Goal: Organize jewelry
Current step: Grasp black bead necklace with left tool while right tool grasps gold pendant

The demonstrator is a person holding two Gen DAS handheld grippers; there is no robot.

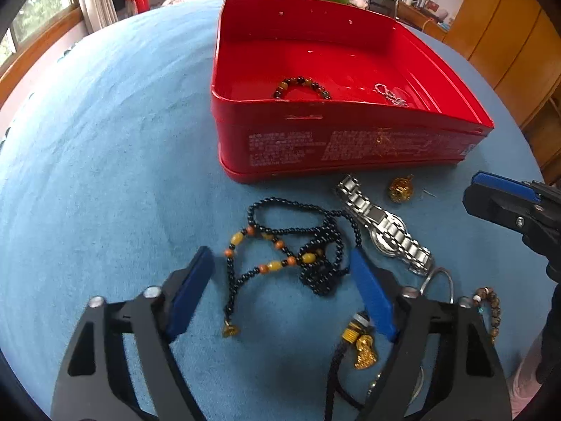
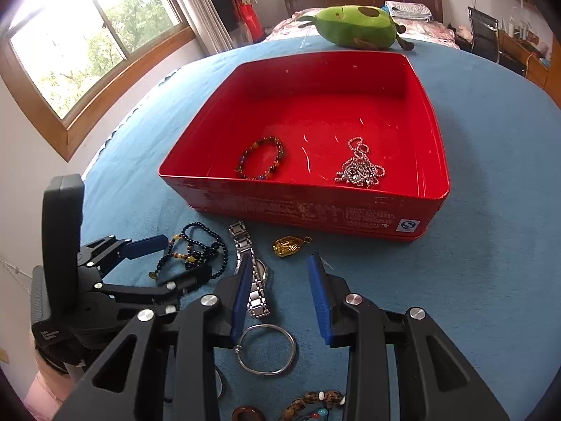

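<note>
Between the spread blue pads of the left gripper (image 1: 280, 280) lies a tangled black bead necklace (image 1: 315, 245) with amber and orange beads, flat on the blue cloth (image 1: 105, 140); the jaws stand released on either side of it, and neither pad visibly touches the beads. Just under the gripper's right finger sits a gold tassel charm (image 1: 364, 351) on a dark cord. Beside the necklace, toward the tin, a steel watch (image 1: 385, 228) lies stretched out, and a small gold pendant (image 1: 401, 187) rests just beyond it, near the tin's front wall. The right gripper (image 2: 282, 298) is also released, its pads apart and holding nothing; its left pad sits over the watch band (image 2: 257, 298), though contact cannot be told. Close in front of its body lies a silver bangle (image 2: 266, 349), and nearer still a brown bead bracelet (image 2: 312, 401) and a brown ring (image 2: 247, 414). Past both grippers stands the open red tin (image 2: 350, 210) near the middle of the cloth. Inside it, by the front wall, a dark bead bracelet (image 2: 261, 158) lies to the left and a heap of silver chain (image 2: 359, 168) to the right, well apart from each other. Beyond the tin, at the far edge of the cloth, rests a green plush toy (image 2: 354, 26).
</note>
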